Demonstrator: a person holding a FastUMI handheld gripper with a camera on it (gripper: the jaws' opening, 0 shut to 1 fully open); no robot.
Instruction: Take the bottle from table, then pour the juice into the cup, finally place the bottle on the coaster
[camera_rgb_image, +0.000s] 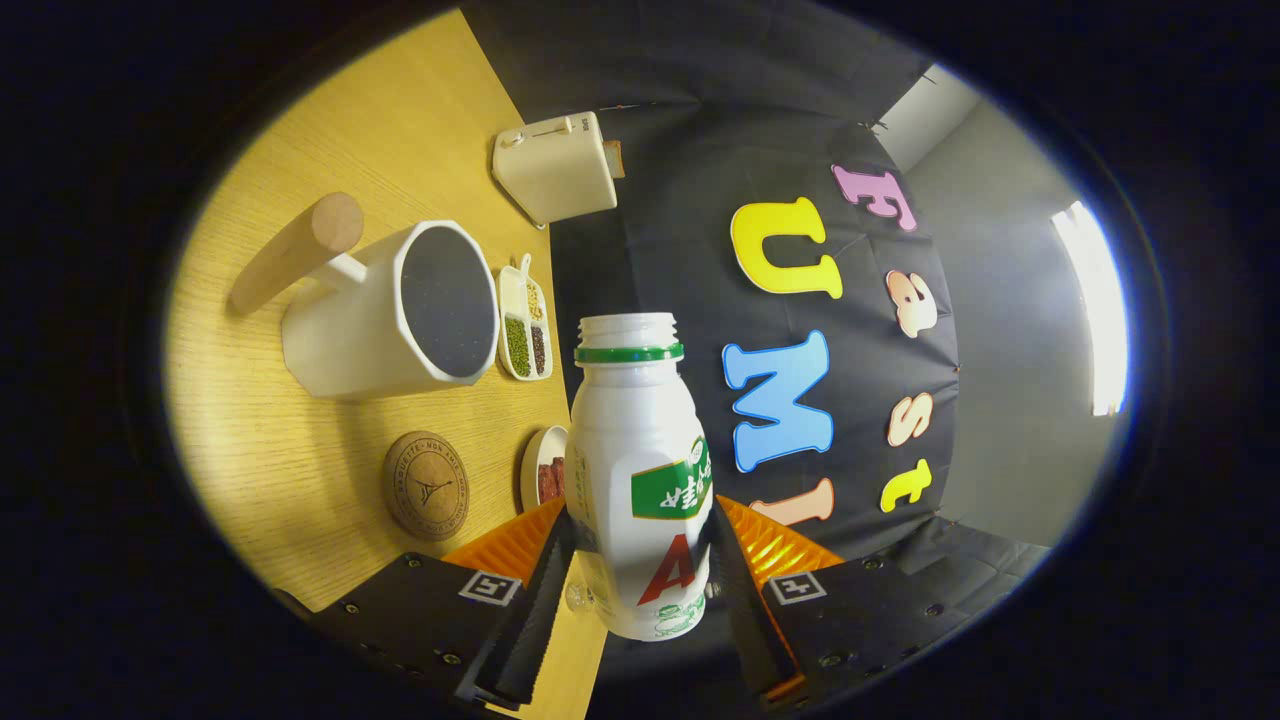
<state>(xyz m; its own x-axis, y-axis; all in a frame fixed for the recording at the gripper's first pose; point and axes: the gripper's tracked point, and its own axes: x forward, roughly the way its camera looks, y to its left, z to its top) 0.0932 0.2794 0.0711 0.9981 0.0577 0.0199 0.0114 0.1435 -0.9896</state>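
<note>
**Bottle in grip, tilted view over the table — item list**

Across the wooden table (400, 120), from left to right as my camera shows it, I log the following.

1. Cup (395, 315): a white faceted mug with a round wooden handle (295, 250) sticking out of its side. Its wide mouth faces my camera and the inside looks dark. It stands well beyond the fingers.

2. Coaster (426, 485): a round brown disc with a stamped emblem, lying flat on the table near the cup and just ahead of one finger. Nothing rests on it.

3. Small plate (540, 468): white rim, with reddish pieces on it, partly hidden behind the bottle.

4. Divided dish (524, 322): a white tray with compartments holding green, dark and pale grains, just beside the cup.

5. Toaster (555, 168): a cream-white box at the table's far edge, with something brown showing at its top.

6. Bottle (640, 470): a white plastic bottle with a green neck ring and a green and red label. Its cap is off, so the threaded mouth is open. It sits between my fingers, raised off the table.

7. Gripper (640, 575): I have it closed part way, both fingers pressing the bottle's lower body from either side.
</note>
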